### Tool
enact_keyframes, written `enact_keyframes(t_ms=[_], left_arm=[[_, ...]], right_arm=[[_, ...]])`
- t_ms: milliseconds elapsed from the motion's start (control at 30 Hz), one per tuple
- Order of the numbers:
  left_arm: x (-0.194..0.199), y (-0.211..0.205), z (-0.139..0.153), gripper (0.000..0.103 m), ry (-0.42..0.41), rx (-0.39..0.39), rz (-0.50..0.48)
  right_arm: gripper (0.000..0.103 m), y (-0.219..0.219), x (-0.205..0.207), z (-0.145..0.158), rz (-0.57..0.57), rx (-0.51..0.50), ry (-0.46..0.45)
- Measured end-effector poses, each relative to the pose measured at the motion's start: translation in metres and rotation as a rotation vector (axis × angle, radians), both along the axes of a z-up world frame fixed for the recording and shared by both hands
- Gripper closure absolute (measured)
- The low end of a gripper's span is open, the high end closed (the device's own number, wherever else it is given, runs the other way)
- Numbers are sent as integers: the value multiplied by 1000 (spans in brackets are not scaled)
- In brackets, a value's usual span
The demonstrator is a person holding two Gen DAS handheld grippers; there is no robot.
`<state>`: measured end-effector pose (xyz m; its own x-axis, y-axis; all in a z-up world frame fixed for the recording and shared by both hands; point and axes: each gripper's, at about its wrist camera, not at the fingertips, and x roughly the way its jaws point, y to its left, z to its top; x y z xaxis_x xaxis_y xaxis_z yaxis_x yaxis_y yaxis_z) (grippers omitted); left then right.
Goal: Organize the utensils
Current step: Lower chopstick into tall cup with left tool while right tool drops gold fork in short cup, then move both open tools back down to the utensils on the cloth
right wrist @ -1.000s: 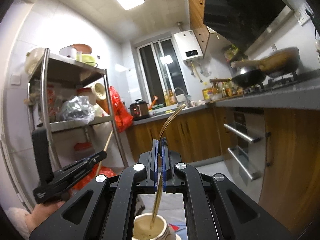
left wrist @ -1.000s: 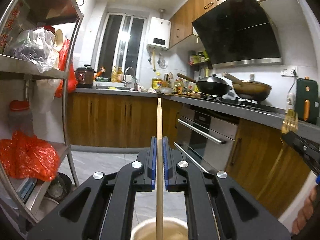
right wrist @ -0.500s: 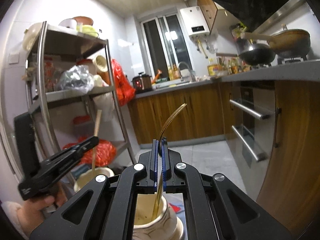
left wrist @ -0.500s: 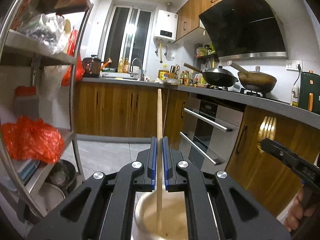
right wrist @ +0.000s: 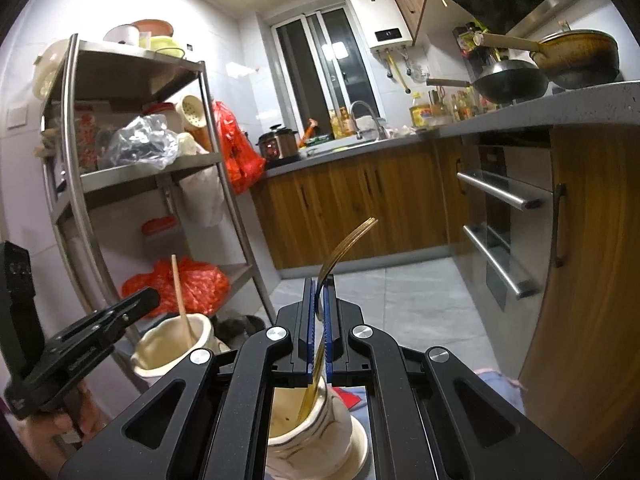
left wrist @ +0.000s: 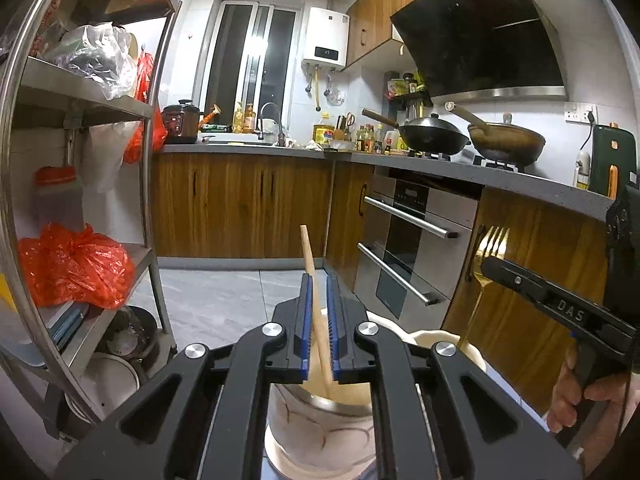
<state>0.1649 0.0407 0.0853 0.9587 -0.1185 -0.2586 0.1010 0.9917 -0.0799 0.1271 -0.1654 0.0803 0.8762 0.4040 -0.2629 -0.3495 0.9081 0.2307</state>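
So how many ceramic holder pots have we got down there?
2. One cream pot under the left tongs takes the wooden chopstick; the other under the right tongs takes the gold fork. More may be hidden.

A steel rack (left wrist: 154, 184) stood at the left, a red bag (left wrist: 74, 266) on its lower shelf and a clear bag (left wrist: 100, 58) higher up. Far off, a cooker (left wrist: 180, 122) sat on the counter (left wrist: 248, 148) near the window (left wrist: 250, 52), a heater (left wrist: 326, 42) beside it. At the right, a wok (left wrist: 434, 136) and a pan (left wrist: 508, 144) sat above the oven (left wrist: 416, 240), under the hood (left wrist: 484, 36).
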Motion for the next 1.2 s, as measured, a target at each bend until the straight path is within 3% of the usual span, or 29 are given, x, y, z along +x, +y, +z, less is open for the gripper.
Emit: enact_keyframes(t_ms=[67,133,267,300,367,500,633,700,800,1200], left_arm=[[-5,-2,0,78,0,11,3],[-10,-4,1,59,-9,18,7],[-22,-7,1,52,0,16,3],[-26,-8,1,48,3,14,4],[-34,-11,1,43,5,18,1],[-53,-18,0,26,-6,38,-5],[-77,-28,-1,8,-22,56,-12],[-85,-33,-2,6,-26,65,-14],[-96,-42,-6,6,-18,93,-18],[-128,-52,-27,6,62,76,-25]], right_arm=[[90,-1,0,0,4,3,10],[82,-3,0,0,13,16,14],[66,-8,-7,2,29,35,20],[57,-10,-10,3,31,41,28],[47,-12,-15,4,39,48,35],[28,-16,-32,7,54,40,28],[19,-20,-51,10,73,38,17],[10,-21,-61,11,70,33,12],[6,-26,-75,9,57,25,15],[5,-77,-133,-3,-69,36,84]])
